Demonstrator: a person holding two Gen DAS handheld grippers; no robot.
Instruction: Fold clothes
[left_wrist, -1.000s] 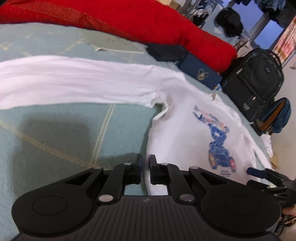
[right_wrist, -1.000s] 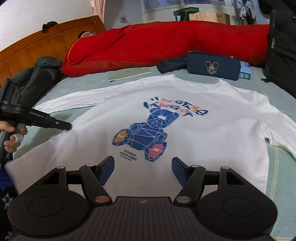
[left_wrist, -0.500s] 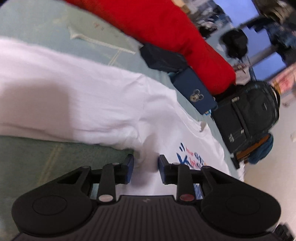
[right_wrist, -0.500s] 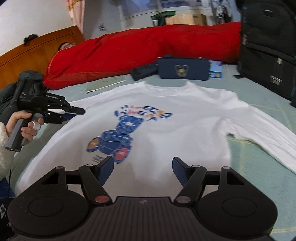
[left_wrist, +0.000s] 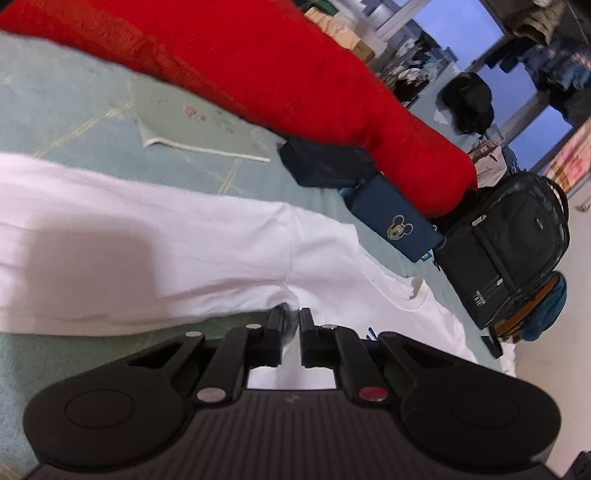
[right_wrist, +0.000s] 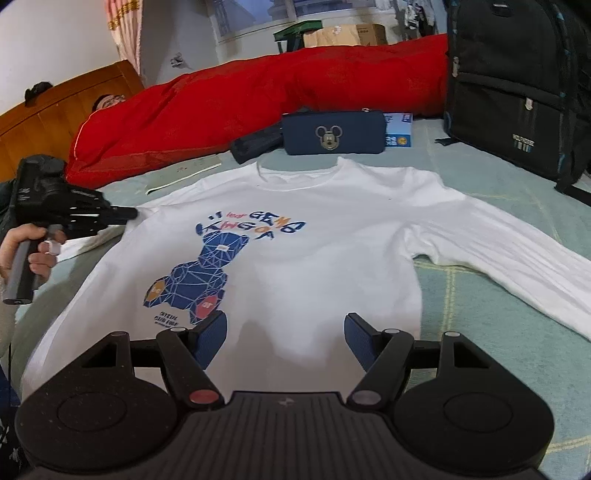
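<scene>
One white sweatshirt (right_wrist: 325, 236) is lying on the bed alongside one red quilt (right_wrist: 258, 99). One navy pouch (right_wrist: 334, 133), one black backpack (right_wrist: 517, 85) and two grippers are showing.

**Far edge of the bed blocked; near side and right flank left open**

The far edge of the bed (right_wrist: 480, 369) was closed off by a long red quilt (right_wrist: 295, 85). Just in front of it, a navy pouch (right_wrist: 332, 133), a dark case (right_wrist: 255, 144) and a small blue box (right_wrist: 399, 129) were crowded near the collar of the white shirt (right_wrist: 332, 240). The far right corner was occupied by a black backpack (right_wrist: 517, 85). A flat paper (left_wrist: 192, 129) lay on the sheet beyond the left sleeve. Bare sheet was left open below the right sleeve, towards the near right edge, and between the sleeve and the backpack.
</scene>
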